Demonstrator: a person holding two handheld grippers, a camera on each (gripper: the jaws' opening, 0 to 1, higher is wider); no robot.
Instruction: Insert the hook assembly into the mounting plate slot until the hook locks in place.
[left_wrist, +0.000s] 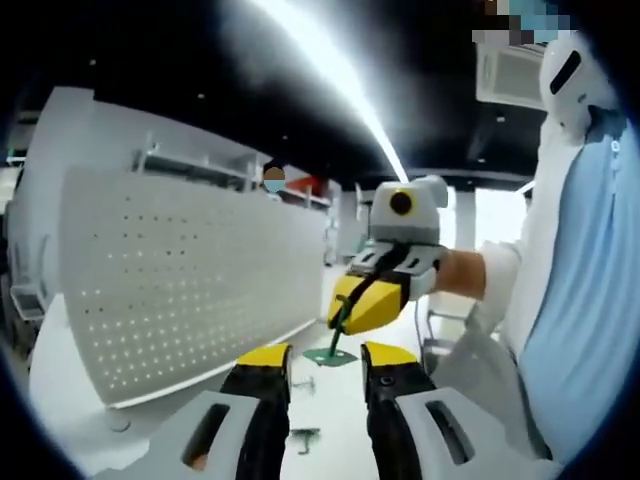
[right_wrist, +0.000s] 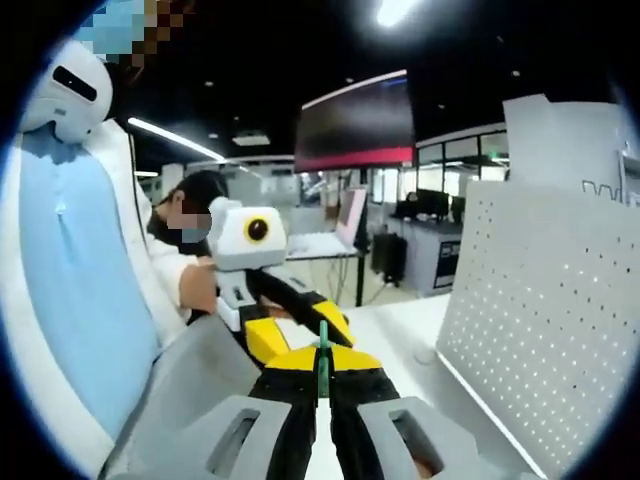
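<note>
In the left gripper view, my right gripper (left_wrist: 362, 303) comes in from the right, shut on a thin green hook assembly (left_wrist: 337, 328) whose flat green base hangs just above the white table. My left gripper (left_wrist: 327, 356) stands open below it, nothing between its yellow-tipped jaws. The white perforated mounting plate (left_wrist: 180, 285) stands upright to the left. In the right gripper view, the green hook (right_wrist: 322, 372) sticks up between my right gripper's (right_wrist: 322, 362) closed jaws. The left gripper (right_wrist: 300, 328) faces it from just beyond. The mounting plate (right_wrist: 550, 310) stands at the right.
A second small green part (left_wrist: 305, 436) lies on the white table (left_wrist: 70, 390) near my left jaws. The person's blue vest (left_wrist: 585, 290) and white sleeve close off the right side. Desks and monitors (right_wrist: 352, 125) stand further back in the room.
</note>
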